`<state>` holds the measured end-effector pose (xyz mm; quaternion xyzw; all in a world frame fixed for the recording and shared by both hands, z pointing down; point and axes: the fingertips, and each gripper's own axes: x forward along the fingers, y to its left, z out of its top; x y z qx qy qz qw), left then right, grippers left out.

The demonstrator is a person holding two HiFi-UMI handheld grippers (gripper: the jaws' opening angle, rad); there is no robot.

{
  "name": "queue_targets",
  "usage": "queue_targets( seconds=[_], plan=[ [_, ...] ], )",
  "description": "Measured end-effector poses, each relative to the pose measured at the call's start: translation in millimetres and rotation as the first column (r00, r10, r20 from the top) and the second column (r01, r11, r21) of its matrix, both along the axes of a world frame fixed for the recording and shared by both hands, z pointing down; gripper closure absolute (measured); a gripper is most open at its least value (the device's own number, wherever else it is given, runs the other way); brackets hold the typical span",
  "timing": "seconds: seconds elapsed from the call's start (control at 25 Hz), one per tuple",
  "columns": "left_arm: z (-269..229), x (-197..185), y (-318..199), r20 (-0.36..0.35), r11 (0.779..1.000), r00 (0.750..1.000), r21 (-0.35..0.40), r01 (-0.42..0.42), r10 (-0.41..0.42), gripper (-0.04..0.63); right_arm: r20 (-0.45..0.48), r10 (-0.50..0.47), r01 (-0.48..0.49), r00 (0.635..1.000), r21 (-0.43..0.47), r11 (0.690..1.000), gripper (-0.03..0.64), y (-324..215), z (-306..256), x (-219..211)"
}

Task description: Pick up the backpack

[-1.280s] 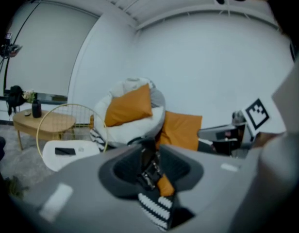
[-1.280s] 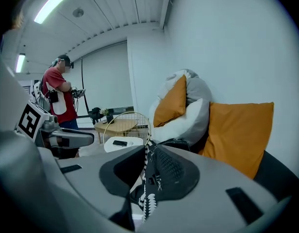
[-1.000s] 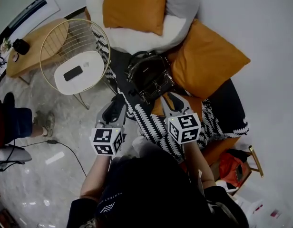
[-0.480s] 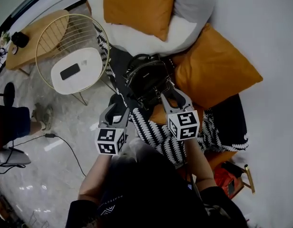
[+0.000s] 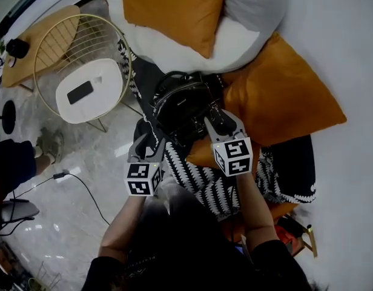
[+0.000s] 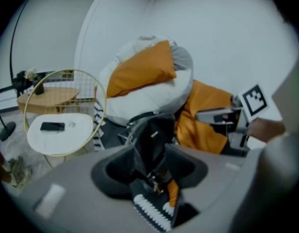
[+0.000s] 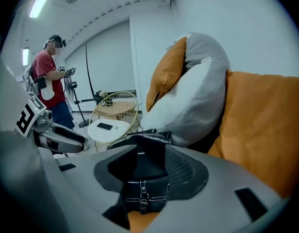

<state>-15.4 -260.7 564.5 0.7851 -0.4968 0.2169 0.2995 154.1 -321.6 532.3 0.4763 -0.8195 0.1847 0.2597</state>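
Observation:
The black leather backpack [image 5: 181,103] lies on a black-and-white patterned throw [image 5: 204,177], against orange cushions. My left gripper [image 5: 149,137] is at its near left edge and my right gripper [image 5: 220,119] at its near right side. Both sets of jaws have just been opening and stand open. In the left gripper view the backpack [image 6: 152,136] shows in the gap of the left gripper [image 6: 149,170], with the pads [image 6: 110,171] clear of it. The right gripper view has the backpack [image 7: 140,166] and its buckled strap just beyond the right gripper [image 7: 150,173], untouched.
A round white side table [image 5: 89,90] in a gold wire frame holds a phone [image 5: 80,92], left of the backpack. Behind are a white-and-grey beanbag [image 5: 235,38] and orange cushions [image 5: 283,96]. A wooden table [image 5: 38,41] stands far left. A person [image 7: 50,81] stands across the room.
Both grippers have moved forward and down to the backpack's near edge, and their jaws have spread wider. The backpack has not moved.

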Motion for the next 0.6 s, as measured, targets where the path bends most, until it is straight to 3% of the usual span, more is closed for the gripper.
queue_targets(
  seconds=[0.28, 0.6],
  plan=[
    [41, -2, -15, 0.012, 0.996, 0.998, -0.066, 0.058, -0.057, 0.402, -0.054, -0.079, 0.078, 0.995, -0.012, 0.997, 0.453, -27, 40, -6],
    [70, 2, -31, 0.013, 0.993, 0.997, -0.09, 0.076, -0.075, 0.396, -0.069, -0.087, 0.087, 0.994, -0.01, 0.996, 0.445, -51, 73, -1]
  ],
)
